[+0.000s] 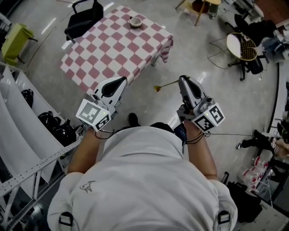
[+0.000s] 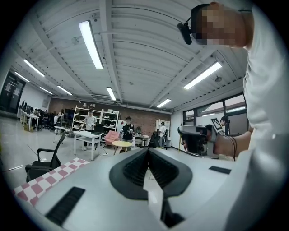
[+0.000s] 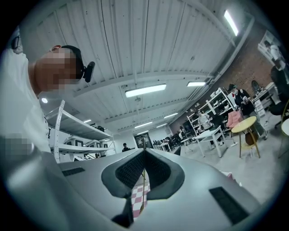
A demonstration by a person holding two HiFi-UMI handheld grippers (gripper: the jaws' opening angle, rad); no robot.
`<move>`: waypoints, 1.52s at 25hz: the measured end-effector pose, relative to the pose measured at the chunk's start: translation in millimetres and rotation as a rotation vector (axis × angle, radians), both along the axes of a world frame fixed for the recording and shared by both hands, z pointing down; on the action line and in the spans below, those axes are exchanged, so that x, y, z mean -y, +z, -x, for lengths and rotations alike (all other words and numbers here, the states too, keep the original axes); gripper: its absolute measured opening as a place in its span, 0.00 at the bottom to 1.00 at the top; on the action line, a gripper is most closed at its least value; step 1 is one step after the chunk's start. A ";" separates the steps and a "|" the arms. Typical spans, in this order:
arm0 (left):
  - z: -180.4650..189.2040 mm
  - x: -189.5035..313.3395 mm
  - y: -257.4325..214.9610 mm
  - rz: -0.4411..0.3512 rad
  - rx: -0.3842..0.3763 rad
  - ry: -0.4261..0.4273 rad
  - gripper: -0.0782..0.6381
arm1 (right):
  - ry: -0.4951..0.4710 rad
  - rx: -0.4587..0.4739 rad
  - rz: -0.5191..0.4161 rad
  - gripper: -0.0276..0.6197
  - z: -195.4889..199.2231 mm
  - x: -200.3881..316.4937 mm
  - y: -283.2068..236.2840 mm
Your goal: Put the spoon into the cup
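A gold spoon (image 1: 163, 85) sticks out sideways to the left from the tip of my right gripper (image 1: 181, 79), which is shut on its handle, well above the floor. In the right gripper view the thin handle of the spoon (image 3: 142, 186) runs down between the closed jaws of the right gripper (image 3: 144, 151). The cup (image 1: 135, 21), small and pale with a dark inside, stands near the far edge of the red-and-white checked table (image 1: 113, 49), far ahead of both grippers. My left gripper (image 1: 123, 80) is shut with nothing in it; its jaws meet in the left gripper (image 2: 148, 150) view.
A black chair (image 1: 83, 18) stands at the table's far left and a green chair (image 1: 11, 40) further left. White shelving (image 1: 27, 135) with black items runs along my left. A chair with a racket (image 1: 244, 47) and a wooden stool (image 1: 203, 6) stand at the right.
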State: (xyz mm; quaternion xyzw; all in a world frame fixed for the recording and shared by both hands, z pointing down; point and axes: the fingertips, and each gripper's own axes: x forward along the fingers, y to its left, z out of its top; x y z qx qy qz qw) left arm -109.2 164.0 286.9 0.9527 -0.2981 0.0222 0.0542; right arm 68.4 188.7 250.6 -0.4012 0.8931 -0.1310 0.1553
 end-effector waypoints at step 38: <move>-134.6 187.8 22.1 0.054 0.029 -0.196 0.13 | -0.164 0.097 -0.001 0.09 -150.1 214.0 -1.0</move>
